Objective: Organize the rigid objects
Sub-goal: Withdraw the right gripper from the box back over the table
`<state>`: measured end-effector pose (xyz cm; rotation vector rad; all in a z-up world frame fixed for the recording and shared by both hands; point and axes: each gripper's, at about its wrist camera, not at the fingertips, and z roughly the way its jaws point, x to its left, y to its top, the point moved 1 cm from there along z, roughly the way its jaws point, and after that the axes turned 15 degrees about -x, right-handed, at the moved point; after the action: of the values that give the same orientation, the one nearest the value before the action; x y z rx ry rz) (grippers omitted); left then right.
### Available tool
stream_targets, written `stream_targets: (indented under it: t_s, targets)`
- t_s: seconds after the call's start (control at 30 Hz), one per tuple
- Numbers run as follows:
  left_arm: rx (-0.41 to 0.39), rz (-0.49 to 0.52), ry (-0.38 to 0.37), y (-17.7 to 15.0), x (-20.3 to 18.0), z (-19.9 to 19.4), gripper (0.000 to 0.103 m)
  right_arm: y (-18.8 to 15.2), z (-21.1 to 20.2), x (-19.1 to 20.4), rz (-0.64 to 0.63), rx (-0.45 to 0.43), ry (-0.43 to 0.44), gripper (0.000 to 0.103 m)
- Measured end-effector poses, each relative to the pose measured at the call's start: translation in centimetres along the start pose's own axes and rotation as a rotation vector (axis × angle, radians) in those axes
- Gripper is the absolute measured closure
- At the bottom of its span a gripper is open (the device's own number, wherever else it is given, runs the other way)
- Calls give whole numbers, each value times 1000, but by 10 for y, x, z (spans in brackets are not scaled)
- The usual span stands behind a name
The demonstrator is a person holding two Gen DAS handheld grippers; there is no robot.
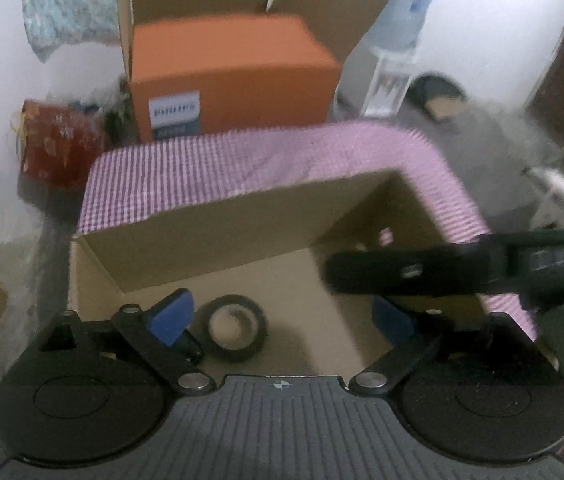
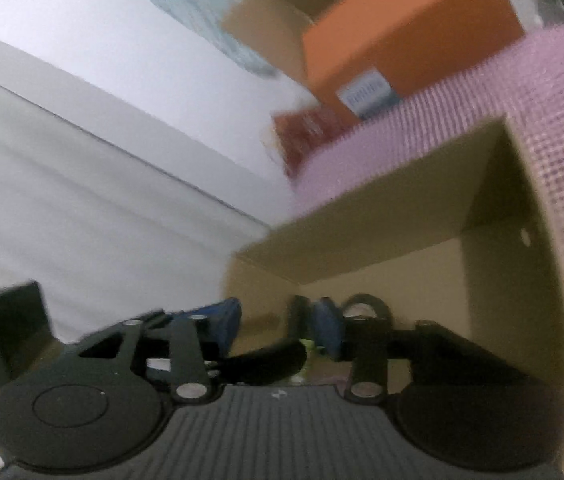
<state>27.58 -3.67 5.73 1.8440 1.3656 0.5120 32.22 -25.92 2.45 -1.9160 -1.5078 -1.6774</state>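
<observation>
Left gripper (image 1: 282,316) is hovering over the open box (image 1: 218,236), jaws spread wide, nothing between them. A tape roll (image 1: 236,328) is lying on the box floor just beside its left pad. Right gripper (image 2: 278,330) is hanging partly spread, gripping nothing, blurred.

Left gripper (image 1: 282,316) tilts steeply down, jaws wide, empty. Right gripper (image 2: 278,330), at its 3 o'clock, rolled, jaws part-open.

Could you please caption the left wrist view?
Open left gripper above a tape roll in a cardboard box.
</observation>
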Motion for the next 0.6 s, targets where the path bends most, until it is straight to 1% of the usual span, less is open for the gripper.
stream_targets:
  t_s: [0.07,0.13,0.2,0.23,0.27,0.3,0.33,0.37,0.43,0.5,0.53,0.6]
  targets:
    - [-51,-11,-33,-2,-7,-26,3,-2,-28,8,-4,-57,30,50]
    - [-103,-43,-71,-7,-11,-54,1,-6,-63,17,-20,-115,55,42]
    - [-152,-86,-124,-16,-13,-80,0,-15,-94,25,-64,-167,61,28]
    - [-173,-101,-145,-22,-14,-92,0,-21,-110,30,-91,-193,58,25]
    - [-195,-109,-160,-29,-16,-103,0,-29,-125,34,-124,-214,54,18]
    - [-212,-106,-171,-35,-17,-111,0,-37,-137,38,-151,-233,47,8]
    - [-234,-94,-179,-43,-20,-119,0,-46,-148,41,-176,-248,40,3]
    - [-253,-79,-179,-50,-23,-125,0,-56,-157,43,-200,-263,28,0]
    - [-282,-54,-154,-71,-29,-130,0,-77,-171,47,-258,-287,-2,0]
    - [-281,-60,-145,-93,-30,-127,0,-98,-180,49,-307,-300,-55,0]
    - [-259,-78,-154,-104,-31,-123,0,-108,-182,50,-335,-299,-87,0]
    - [-175,-141,-191,-129,-32,-107,0,-128,-183,52,-414,-287,-161,0]
